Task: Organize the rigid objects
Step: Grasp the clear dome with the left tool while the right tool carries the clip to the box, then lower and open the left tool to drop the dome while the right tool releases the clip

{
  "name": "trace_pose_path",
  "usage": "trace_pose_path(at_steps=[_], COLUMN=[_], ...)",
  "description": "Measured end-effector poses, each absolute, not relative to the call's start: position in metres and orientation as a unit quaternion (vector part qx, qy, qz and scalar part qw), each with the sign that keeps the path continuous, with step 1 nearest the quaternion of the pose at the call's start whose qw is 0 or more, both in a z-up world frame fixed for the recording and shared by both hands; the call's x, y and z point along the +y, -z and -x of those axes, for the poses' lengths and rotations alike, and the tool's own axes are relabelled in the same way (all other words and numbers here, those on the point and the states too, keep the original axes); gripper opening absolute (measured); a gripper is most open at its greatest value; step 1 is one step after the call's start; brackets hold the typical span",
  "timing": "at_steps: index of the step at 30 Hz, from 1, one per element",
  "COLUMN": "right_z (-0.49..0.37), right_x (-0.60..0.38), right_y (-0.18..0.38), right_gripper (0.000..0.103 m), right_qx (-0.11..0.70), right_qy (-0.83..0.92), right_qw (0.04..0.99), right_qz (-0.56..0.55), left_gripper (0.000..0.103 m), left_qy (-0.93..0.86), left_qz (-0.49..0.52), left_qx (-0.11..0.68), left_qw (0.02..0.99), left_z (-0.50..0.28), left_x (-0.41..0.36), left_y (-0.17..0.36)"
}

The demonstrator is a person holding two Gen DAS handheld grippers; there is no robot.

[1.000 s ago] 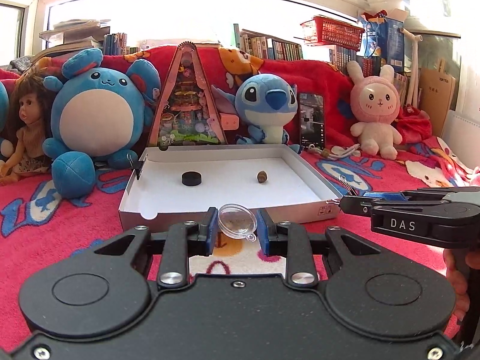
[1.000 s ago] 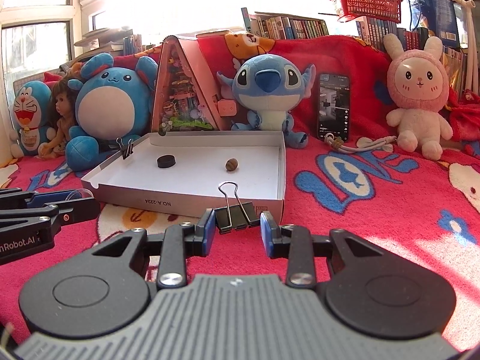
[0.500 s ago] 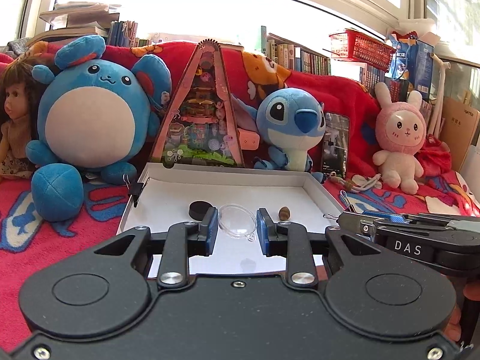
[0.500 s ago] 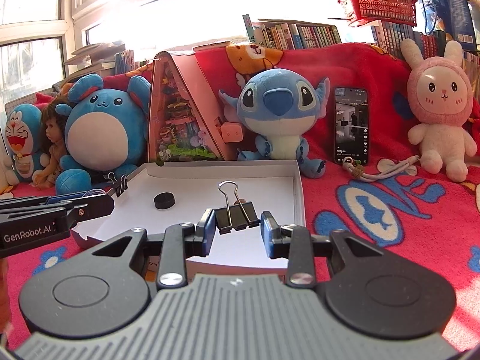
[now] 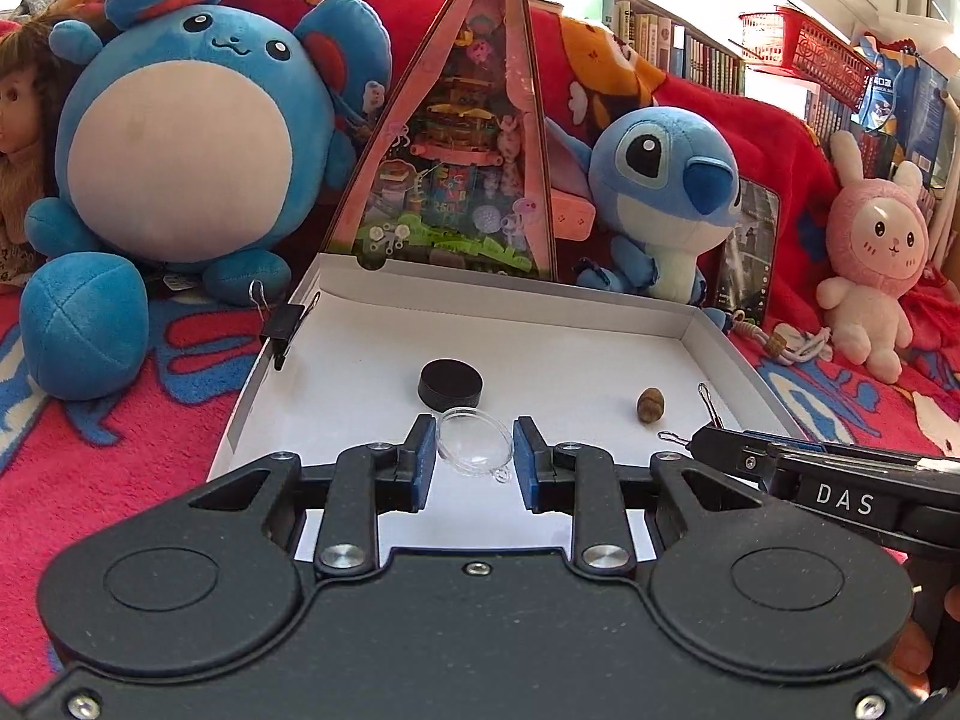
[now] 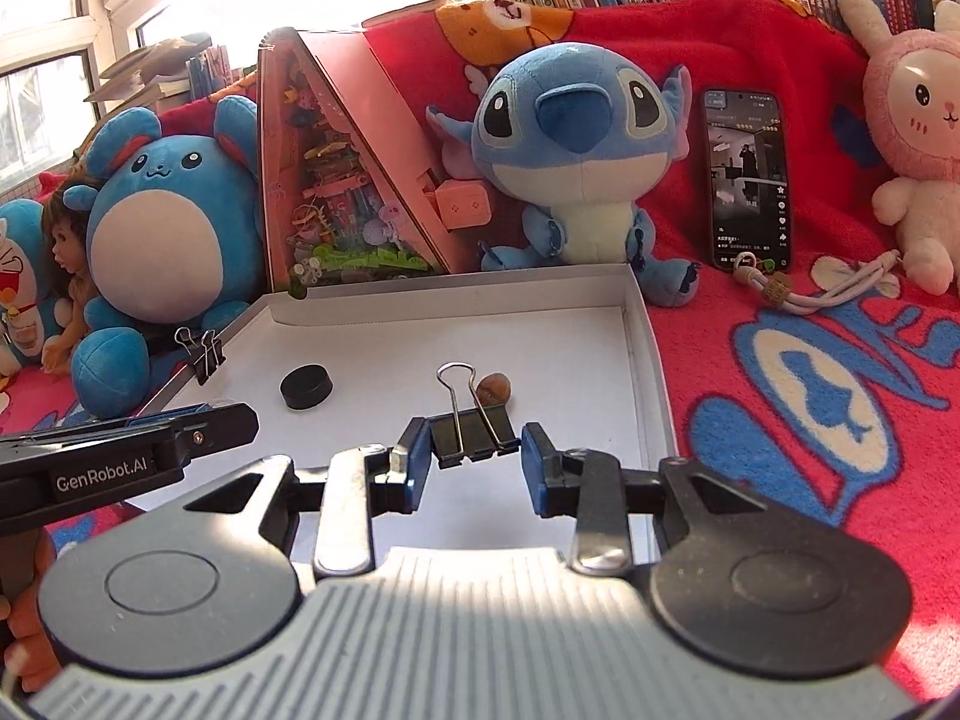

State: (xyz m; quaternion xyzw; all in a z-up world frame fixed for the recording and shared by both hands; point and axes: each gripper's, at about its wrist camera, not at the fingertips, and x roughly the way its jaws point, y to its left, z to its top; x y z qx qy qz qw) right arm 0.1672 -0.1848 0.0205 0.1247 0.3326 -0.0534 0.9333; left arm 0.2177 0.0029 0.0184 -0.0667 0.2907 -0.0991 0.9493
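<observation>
my left gripper (image 5: 474,459) pinching clear dome (image 5: 474,443) over white tray (image 5: 708,336), near edge | thin, slick, light, may crack: hold by rim | my right gripper (image 6: 474,456) pinching binder clip (image 6: 474,435) by stiff black body over the tray, won't slip

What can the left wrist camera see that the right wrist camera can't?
Only the left wrist view shows the clear plastic dome held in the left tongs, and a red basket at the window. Only the right wrist view shows the whole phone and a Doraemon toy at the far left. Both show the white box, the black puck, the acorn and the Stitch plush.
</observation>
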Motion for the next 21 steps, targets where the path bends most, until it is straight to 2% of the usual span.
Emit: trace_pose_path(at_steps=[21], right_z=[-0.207], right_x=[-0.191], right_y=[0.000], right_gripper=[0.038], right_qx=[0.365], right_qy=[0.060], right_qw=[0.920], right_qz=[-0.132], left_gripper=[0.026], left_qy=[0.081], left_qz=[0.072], left_qx=[0.316], left_qw=[0.943], left_z=[-0.249], left_x=[0.002], left_y=[0.000])
